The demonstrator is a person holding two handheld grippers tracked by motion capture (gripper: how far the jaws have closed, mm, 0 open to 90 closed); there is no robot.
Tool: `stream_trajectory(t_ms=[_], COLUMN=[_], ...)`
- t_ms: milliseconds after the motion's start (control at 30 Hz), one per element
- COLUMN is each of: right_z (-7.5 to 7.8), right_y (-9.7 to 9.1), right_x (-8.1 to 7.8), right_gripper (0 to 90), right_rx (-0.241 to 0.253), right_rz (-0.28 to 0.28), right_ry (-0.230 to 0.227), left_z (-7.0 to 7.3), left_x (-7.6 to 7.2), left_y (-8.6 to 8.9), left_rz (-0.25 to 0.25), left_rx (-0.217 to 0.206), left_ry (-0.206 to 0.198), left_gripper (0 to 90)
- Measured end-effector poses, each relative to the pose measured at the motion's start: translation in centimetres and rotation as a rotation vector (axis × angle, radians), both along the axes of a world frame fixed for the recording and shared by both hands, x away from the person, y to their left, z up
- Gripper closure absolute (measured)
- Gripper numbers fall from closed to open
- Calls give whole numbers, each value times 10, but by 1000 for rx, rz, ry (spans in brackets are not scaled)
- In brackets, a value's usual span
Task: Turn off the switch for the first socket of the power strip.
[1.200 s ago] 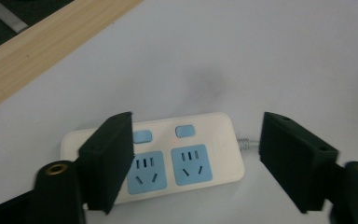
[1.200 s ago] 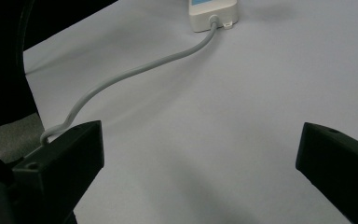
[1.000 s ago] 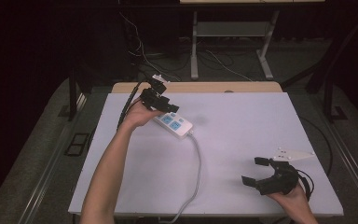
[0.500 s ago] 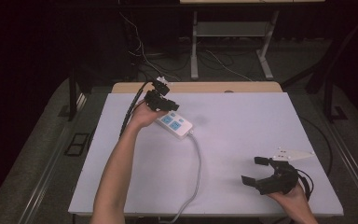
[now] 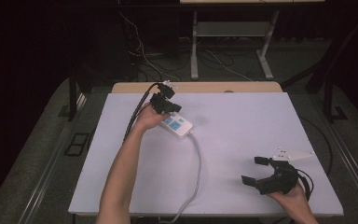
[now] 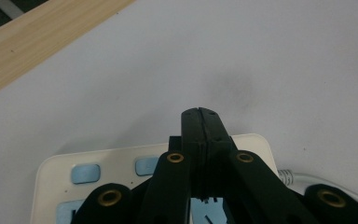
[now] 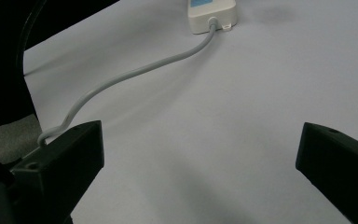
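A white power strip [image 5: 179,126] with pale blue buttons lies on the white table [image 5: 261,116], left of centre. Its grey cable [image 5: 197,163] runs toward the table's front edge. My left gripper [image 5: 170,111] is over the strip's far end, pointing down at it. In the left gripper view its jaws have just been closing and now meet, shut, at the left gripper [image 6: 199,115], with nothing between them, above the power strip [image 6: 65,170]. My right gripper [image 5: 254,170] rests open near the front right. The right gripper [image 7: 200,154] faces the cable [image 7: 135,70] and the power strip [image 7: 212,10].
A wooden strip [image 5: 200,87] borders the table's far edge. Behind it, a metal stand [image 5: 196,51] and loose cables [image 5: 140,46] are on the dark floor. The left gripper's black cable [image 5: 135,114] hangs along the left forearm.
The left gripper has dropped a little toward the power strip and its jaws have closed together. The right hand and its gripper have not moved.
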State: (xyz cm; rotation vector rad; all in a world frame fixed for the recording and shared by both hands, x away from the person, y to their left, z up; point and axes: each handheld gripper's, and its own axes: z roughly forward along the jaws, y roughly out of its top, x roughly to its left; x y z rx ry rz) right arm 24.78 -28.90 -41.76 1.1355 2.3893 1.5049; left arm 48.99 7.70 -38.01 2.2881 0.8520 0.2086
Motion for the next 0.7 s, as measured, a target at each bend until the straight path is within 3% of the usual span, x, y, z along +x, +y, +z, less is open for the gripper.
stream_trajectory(t_ms=[433, 700], right_z=[0, -1], right_y=[0, 1], right_x=[0, 0], right_gripper=[6, 7], right_rx=[-3, -3], right_rz=[5, 7], right_ry=[-1, 0], left_z=[-11, -16], left_x=[1, 1], left_y=[-8, -12], left_rz=[-25, -37], left_rx=[18, 59], left_ry=[19, 33], left_gripper=[893, 893])
